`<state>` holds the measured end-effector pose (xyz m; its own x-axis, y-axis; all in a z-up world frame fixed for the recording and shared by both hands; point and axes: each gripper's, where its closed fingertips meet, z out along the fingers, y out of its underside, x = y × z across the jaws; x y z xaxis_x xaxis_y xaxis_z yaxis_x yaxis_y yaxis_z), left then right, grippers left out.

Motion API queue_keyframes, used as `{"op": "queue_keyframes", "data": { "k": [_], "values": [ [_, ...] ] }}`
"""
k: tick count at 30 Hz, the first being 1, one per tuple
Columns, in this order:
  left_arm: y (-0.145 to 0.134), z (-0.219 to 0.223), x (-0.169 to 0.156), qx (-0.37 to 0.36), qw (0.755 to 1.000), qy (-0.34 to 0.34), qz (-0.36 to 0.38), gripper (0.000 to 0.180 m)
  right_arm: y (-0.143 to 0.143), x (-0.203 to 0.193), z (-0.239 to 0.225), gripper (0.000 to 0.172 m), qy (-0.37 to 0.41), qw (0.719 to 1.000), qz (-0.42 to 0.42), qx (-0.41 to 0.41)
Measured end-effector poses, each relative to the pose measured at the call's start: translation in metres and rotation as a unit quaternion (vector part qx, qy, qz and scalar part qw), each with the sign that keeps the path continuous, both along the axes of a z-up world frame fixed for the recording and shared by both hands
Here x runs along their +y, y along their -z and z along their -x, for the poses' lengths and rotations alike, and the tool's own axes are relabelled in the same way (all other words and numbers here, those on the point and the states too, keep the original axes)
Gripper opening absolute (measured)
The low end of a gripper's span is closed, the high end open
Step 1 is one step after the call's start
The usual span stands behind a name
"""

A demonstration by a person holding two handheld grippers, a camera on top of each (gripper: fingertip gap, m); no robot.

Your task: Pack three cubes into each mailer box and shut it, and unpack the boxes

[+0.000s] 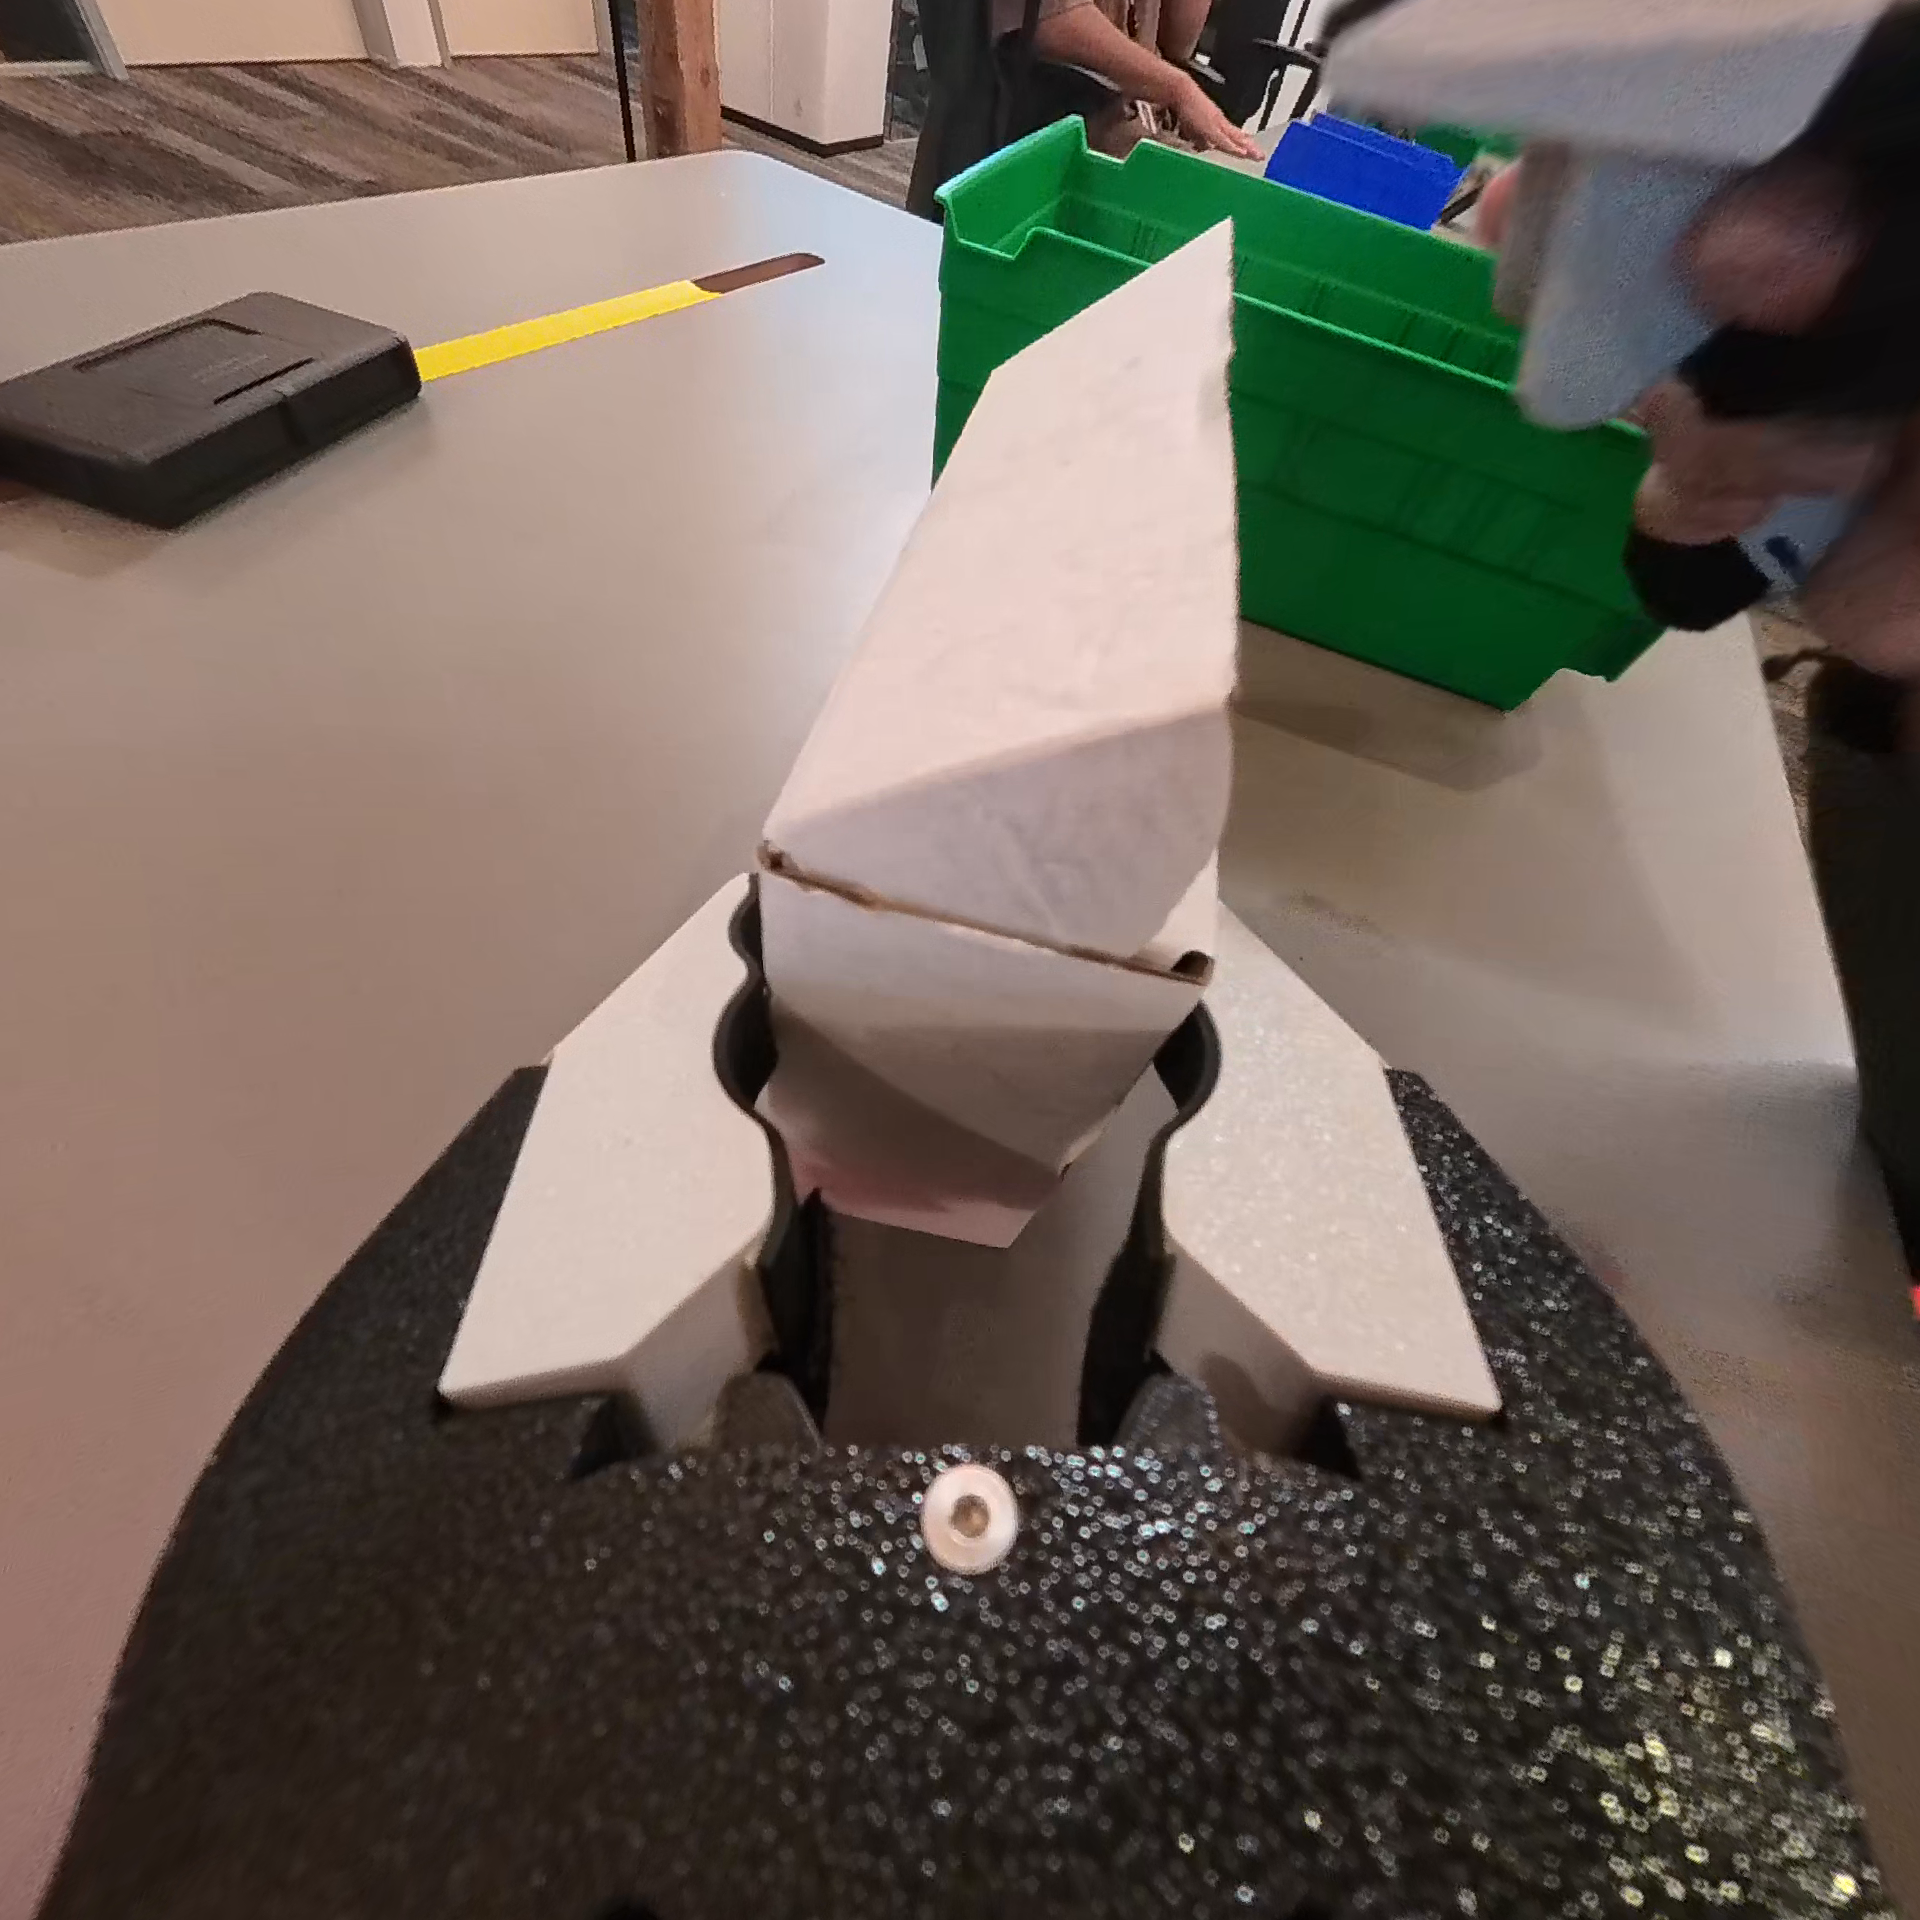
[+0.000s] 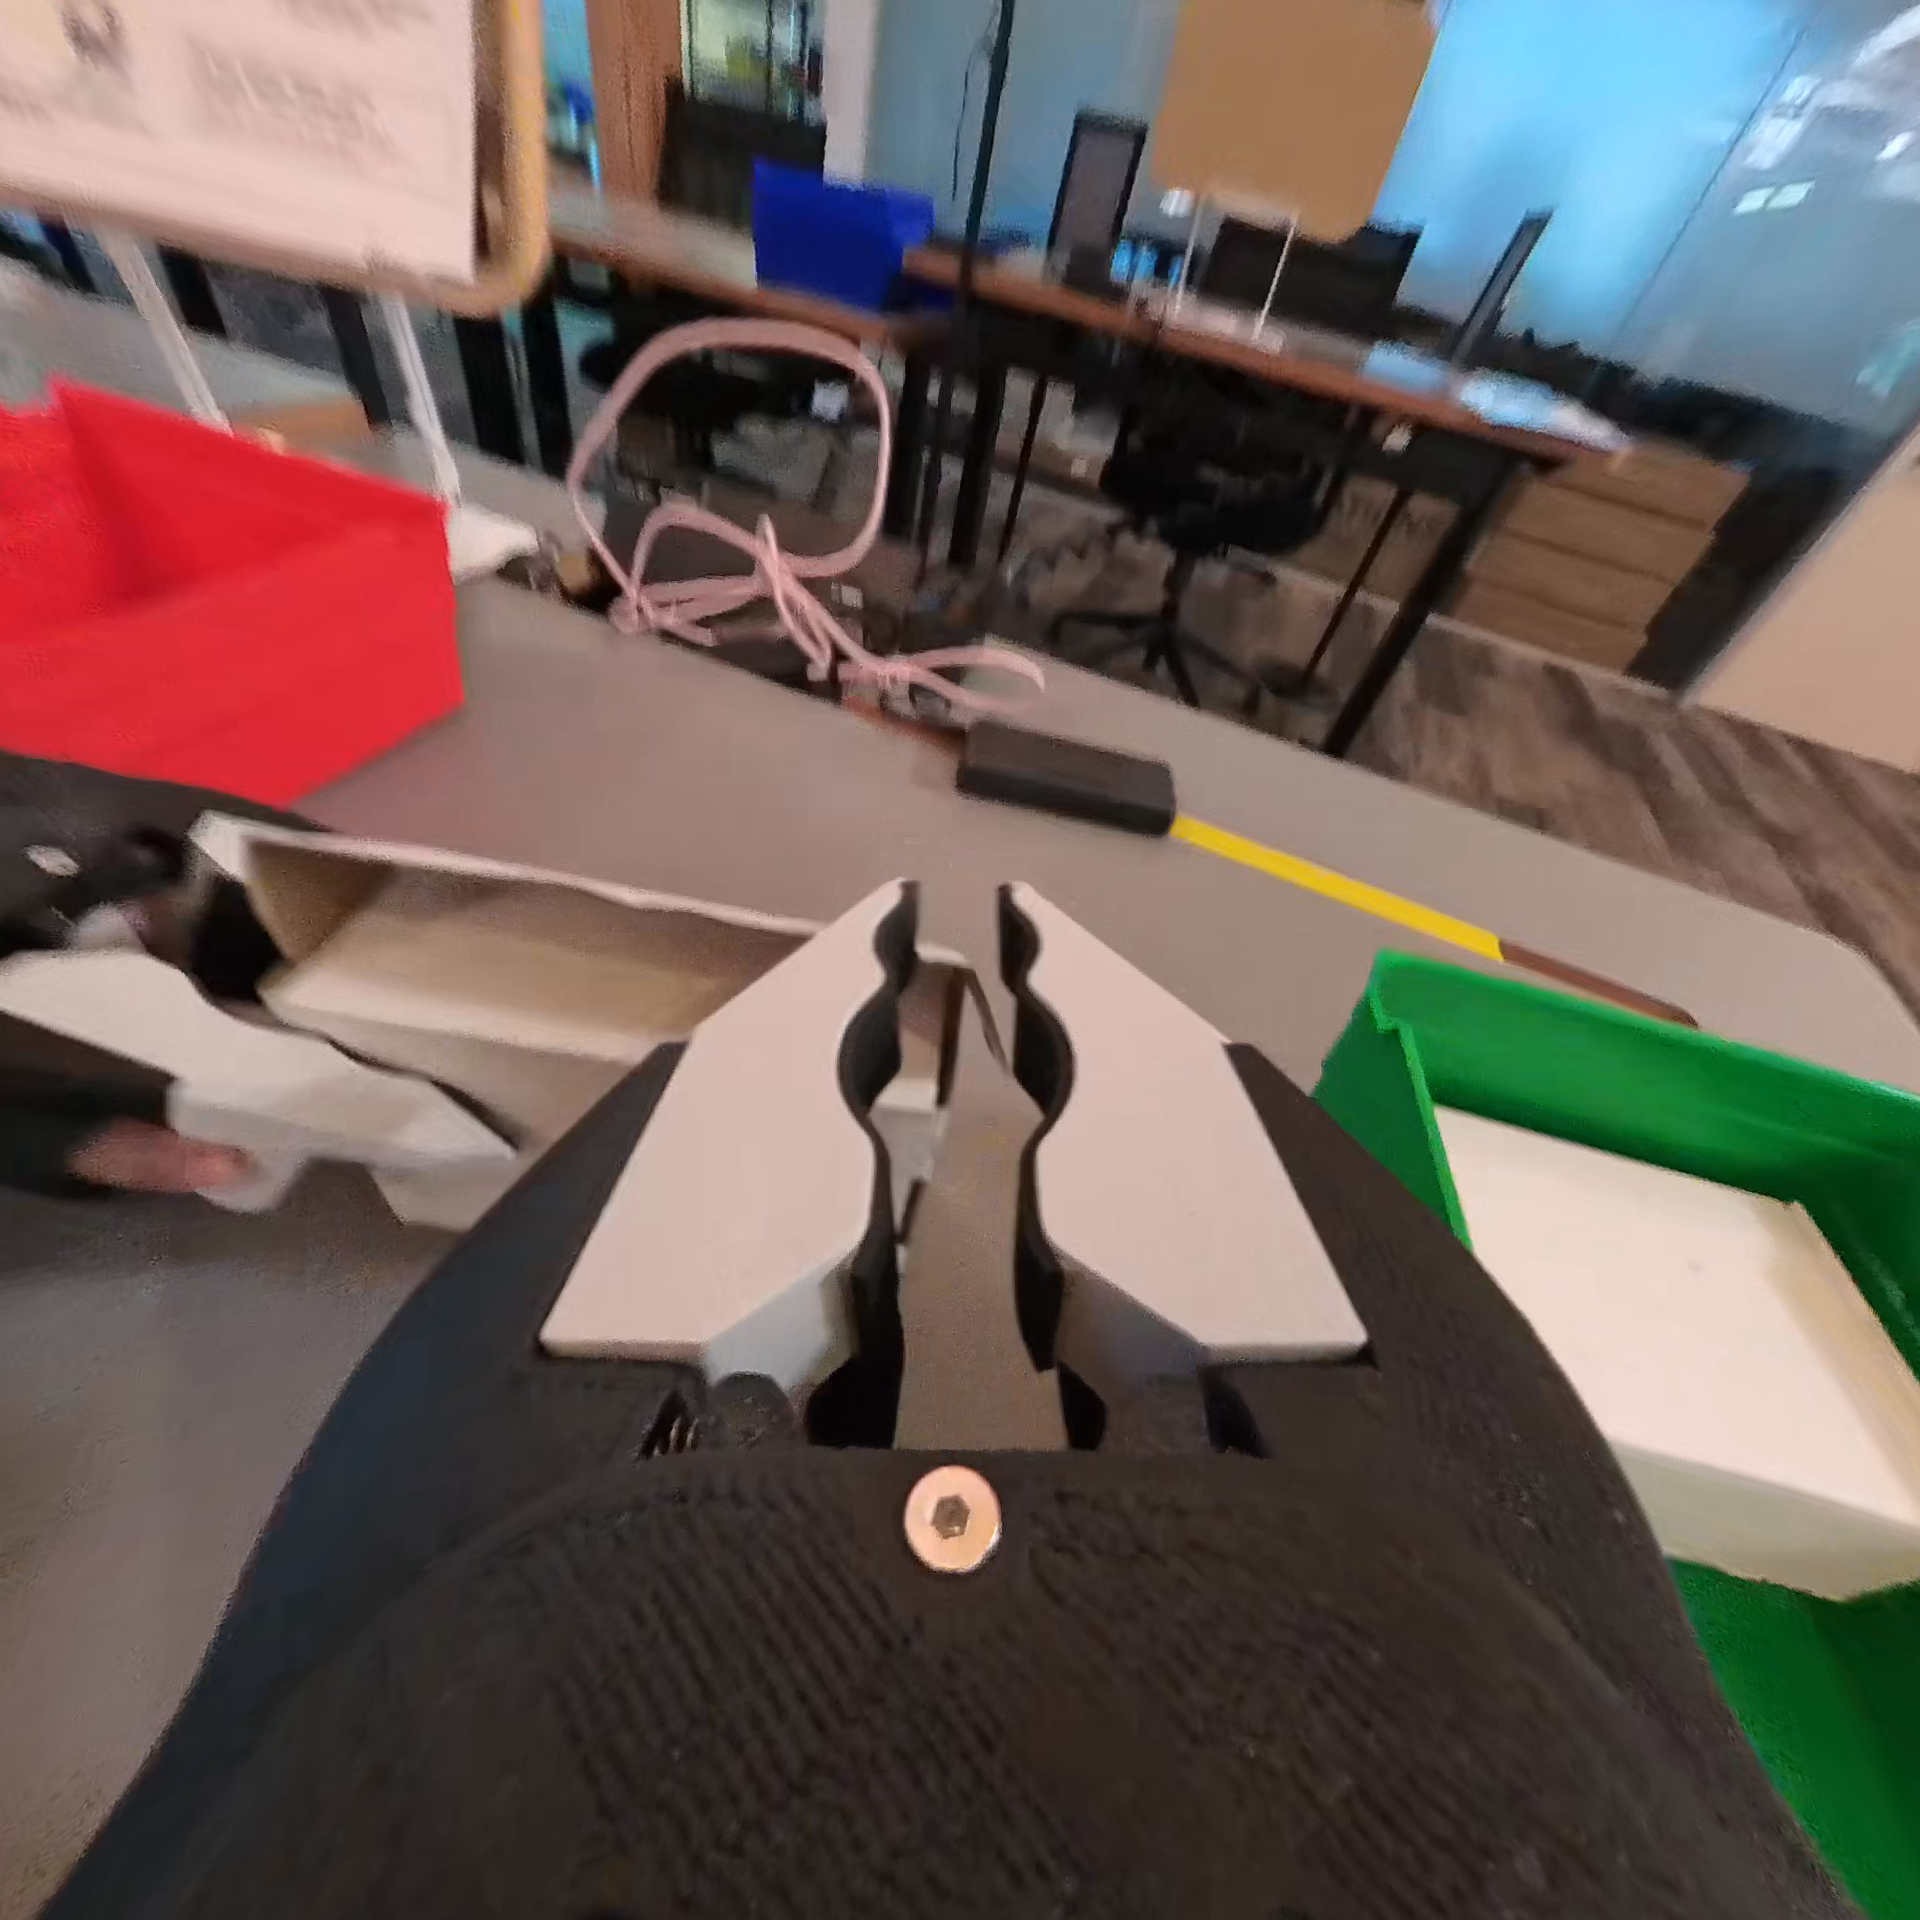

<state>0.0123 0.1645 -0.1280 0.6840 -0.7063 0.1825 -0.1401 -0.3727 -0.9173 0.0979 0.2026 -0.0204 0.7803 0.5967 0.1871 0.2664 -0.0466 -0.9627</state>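
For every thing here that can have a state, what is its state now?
White cardboard mailer box: clamped between left gripper's pads, lid raised, off the table.
Left gripper: shut on the box.
Right gripper: jaws slightly apart, nothing between the tips.
Green plastic bin: open, white flat piece inside.
Red bin: open.

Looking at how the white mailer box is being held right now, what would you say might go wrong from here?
1. The left gripper grips the white mailer box only at its near end, so it might pivot or slip.
2. Its lid appears ajar; anything inside might spill.
3. The green bin is close; swinging might knock it.
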Motion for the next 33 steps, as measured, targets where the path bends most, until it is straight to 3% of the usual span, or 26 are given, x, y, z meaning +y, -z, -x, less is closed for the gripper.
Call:
{"op": "queue_keyframes", "data": {
  "k": [3, 6, 9, 11, 22, 33],
  "values": [
    [0.000, 0.000, 0.000, 0.001, 1.000, 0.000, 0.000, 0.074, 0.037, 0.008, -0.003, 0.034, -0.035, 0.995, 0.079, -0.044],
    [0.000, 0.000, 0.000, 0.001, 1.000, 0.000, 0.000, 0.074, 0.052, 0.014, 0.001, 0.023, -0.053, 0.991, 0.105, -0.062],
    [0.000, 0.000, 0.000, 0.004, 1.000, -0.001, 0.001, 0.074, 0.052, 0.020, 0.000, 0.004, -0.037, 0.991, 0.109, -0.072],
    [0.000, -0.001, -0.001, 0.010, 1.000, -0.001, -0.001, 0.074, 0.049, 0.020, 0.000, 0.000, -0.029, 0.990, 0.116, -0.074],
    [0.002, -0.002, -0.003, 0.047, 0.999, -0.026, 0.002, 0.072, 0.035, 0.025, 0.006, 0.000, 0.000, 0.981, 0.187, -0.057],
    [0.004, 0.002, -0.003, 0.051, 0.998, -0.033, 0.021, 0.071, 0.027, 0.028, 0.017, 0.003, -0.063, 0.953, 0.290, -0.066]
  ]
}}
